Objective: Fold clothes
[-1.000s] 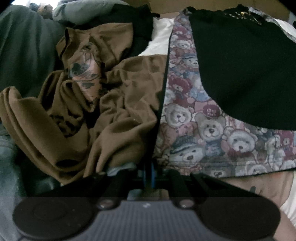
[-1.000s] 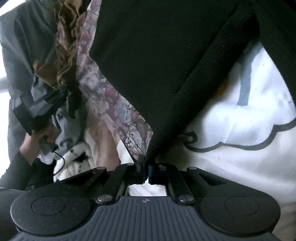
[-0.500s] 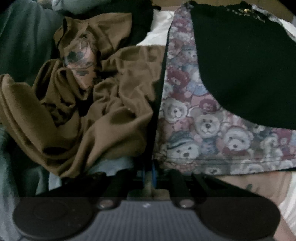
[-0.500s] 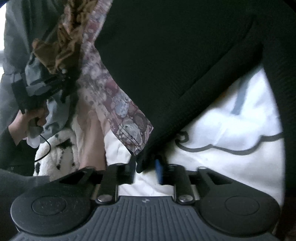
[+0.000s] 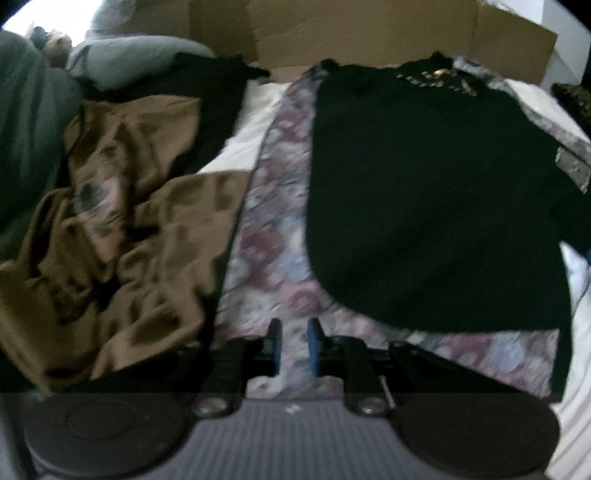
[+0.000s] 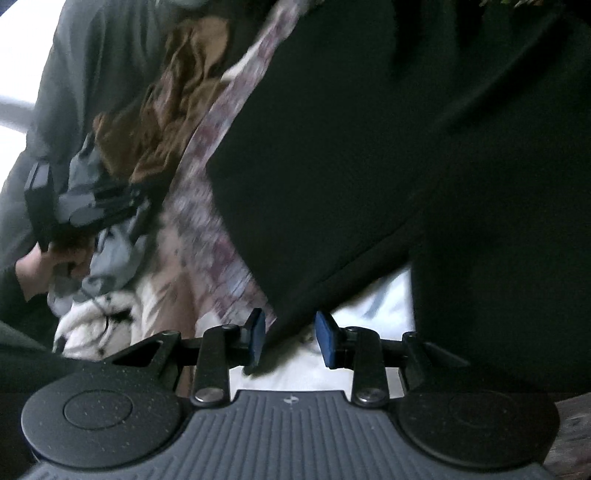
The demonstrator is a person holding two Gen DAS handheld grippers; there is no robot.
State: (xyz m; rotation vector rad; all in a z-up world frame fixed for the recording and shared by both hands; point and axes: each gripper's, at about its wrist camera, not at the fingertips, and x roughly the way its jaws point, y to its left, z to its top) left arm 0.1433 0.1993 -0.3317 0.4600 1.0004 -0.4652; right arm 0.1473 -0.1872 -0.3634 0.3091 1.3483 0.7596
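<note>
A black sweater lies flat on a teddy-bear print cloth spread over the bed. My left gripper is open just above the print cloth's near hem, its blue pads apart and holding nothing. In the right wrist view my right gripper is also open. The near corner of the black sweater hangs loose between its pads, over white bedding. The left gripper shows at the left there, held by a hand.
A crumpled brown garment is heaped left of the print cloth, against a dark green cushion. A grey pillow and cardboard stand at the back. White sheet shows at the right edge.
Both grippers have opened and let go of the cloth's near edge. The left view has pulled back and up, so the whole black sweater now shows lying flat.
</note>
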